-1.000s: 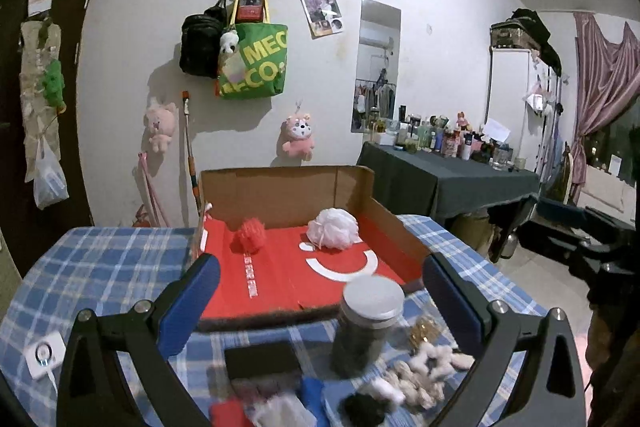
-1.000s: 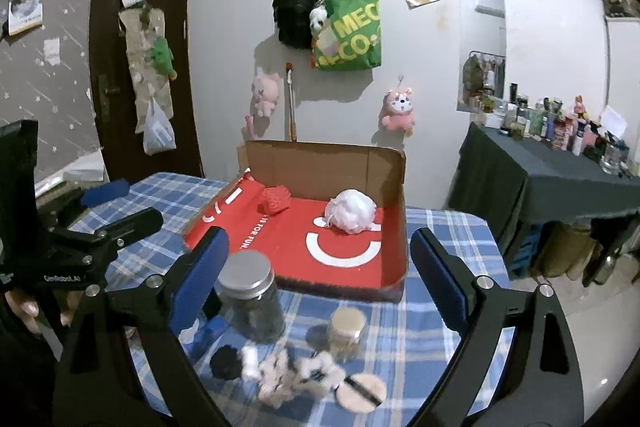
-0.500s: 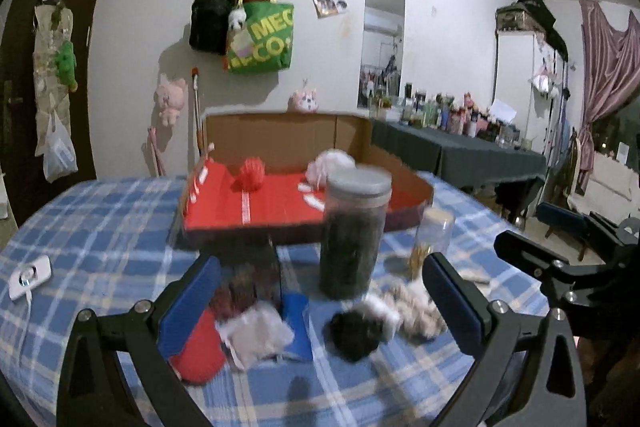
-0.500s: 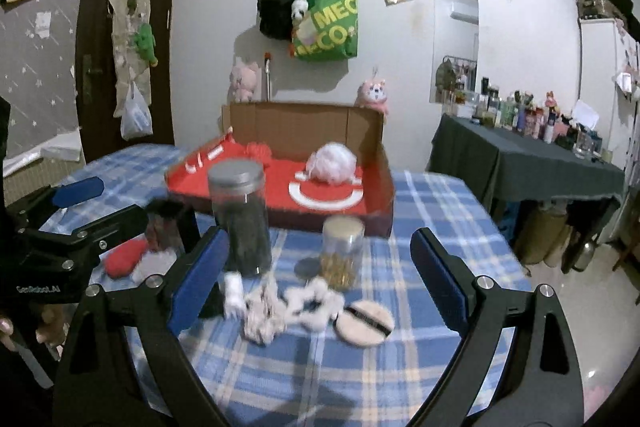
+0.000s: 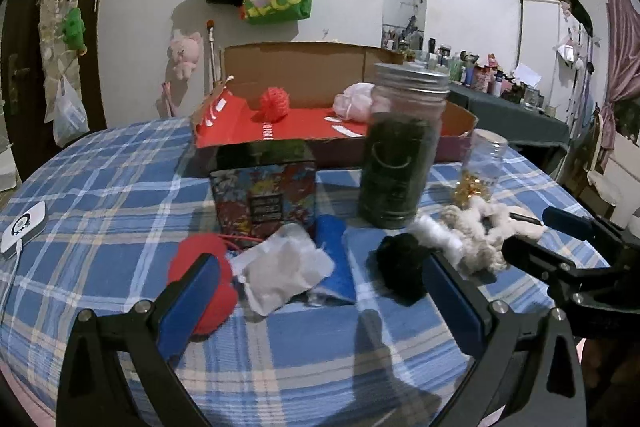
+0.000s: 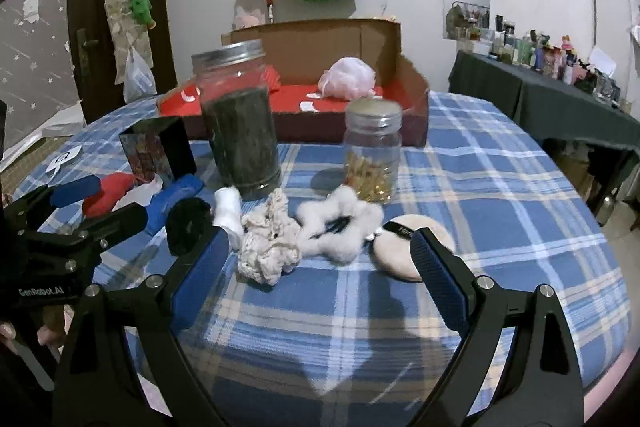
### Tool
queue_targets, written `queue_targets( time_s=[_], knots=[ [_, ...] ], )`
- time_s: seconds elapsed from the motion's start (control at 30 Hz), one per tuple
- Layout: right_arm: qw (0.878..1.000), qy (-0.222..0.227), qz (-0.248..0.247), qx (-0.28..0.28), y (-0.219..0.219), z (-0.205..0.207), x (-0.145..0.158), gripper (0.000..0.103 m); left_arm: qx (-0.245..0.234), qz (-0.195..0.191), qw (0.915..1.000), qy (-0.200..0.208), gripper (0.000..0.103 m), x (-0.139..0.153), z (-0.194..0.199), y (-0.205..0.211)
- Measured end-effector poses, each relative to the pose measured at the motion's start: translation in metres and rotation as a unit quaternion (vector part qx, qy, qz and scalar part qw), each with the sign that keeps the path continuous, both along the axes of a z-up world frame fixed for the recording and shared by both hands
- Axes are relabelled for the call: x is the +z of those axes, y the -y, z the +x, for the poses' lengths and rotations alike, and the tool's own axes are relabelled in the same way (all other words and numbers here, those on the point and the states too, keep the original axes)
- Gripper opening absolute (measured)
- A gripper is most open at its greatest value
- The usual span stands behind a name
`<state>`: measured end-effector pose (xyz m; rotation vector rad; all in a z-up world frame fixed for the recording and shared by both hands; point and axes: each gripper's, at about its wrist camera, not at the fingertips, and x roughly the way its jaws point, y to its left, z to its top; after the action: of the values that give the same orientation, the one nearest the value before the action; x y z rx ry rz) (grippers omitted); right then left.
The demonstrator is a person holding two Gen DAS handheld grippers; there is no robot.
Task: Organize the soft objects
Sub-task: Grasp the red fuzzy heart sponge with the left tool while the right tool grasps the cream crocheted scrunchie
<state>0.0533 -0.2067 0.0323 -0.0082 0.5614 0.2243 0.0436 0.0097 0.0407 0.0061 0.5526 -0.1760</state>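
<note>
What changed: a second ago I saw the table from above, looking down into the cardboard box (image 5: 308, 67); both grippers have since come down low and close to the loose items, and nothing has been lifted.

Left gripper (image 5: 316, 291): jaws spread wide, holding nothing. Between them lie a white pouch (image 5: 284, 271) and a blue cloth (image 5: 334, 251). A red soft piece (image 5: 200, 267) sits against the left jaw, a black pompom (image 5: 402, 265) just inside the right jaw.

Right gripper (image 6: 320, 263): jaws spread wide, empty. Between them lie a cream knitted scrunchie (image 6: 268, 247) and a white fluffy scrunchie (image 6: 340, 223); a round powder puff (image 6: 400, 247) touches the right jaw.

Beyond the jaws: a tall dark jar (image 6: 238, 119), a small jar (image 6: 372, 151), and a patterned tin (image 5: 264, 195) stand upright in front of the box.

Box contents: a red bath pouf (image 5: 274, 103) and a pink bath pouf (image 6: 348, 79) already lie inside.

Meaning for the task: I judge I am lined up to pick; most soft items are still outside the box.
</note>
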Motion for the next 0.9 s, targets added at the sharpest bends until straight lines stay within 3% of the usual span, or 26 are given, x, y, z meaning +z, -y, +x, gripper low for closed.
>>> queue_targets(
  time_s=[0.53, 0.67, 0.77, 0.83, 0.9],
  knots=[
    [0.999, -0.017, -0.002, 0.046, -0.016, 0.013, -0.008, 0.091, 0.042, 0.026, 0.9986, -0.021, 0.103, 0.004, 0.01, -0.056],
    [0.998, -0.024, -0.002, 0.053, -0.016, 0.015, -0.009, 0.077, 0.044, 0.035, 0.9978, -0.034, 0.101, -0.001, 0.013, -0.063],
    [0.998, -0.029, 0.003, 0.06, -0.015, 0.017, -0.011, 0.059, 0.035, 0.034, 0.9976, -0.05, 0.086, -0.008, 0.017, -0.066],
    [0.997, -0.038, 0.007, 0.07, -0.014, 0.018, -0.013, 0.038, 0.016, 0.025, 0.9973, -0.067, 0.057, -0.014, 0.021, -0.069],
    [0.994, -0.052, 0.026, 0.091, -0.013, 0.02, -0.016, 0.032, -0.002, 0.011, 0.9968, -0.08, 0.047, -0.017, 0.022, -0.07]
  ],
)
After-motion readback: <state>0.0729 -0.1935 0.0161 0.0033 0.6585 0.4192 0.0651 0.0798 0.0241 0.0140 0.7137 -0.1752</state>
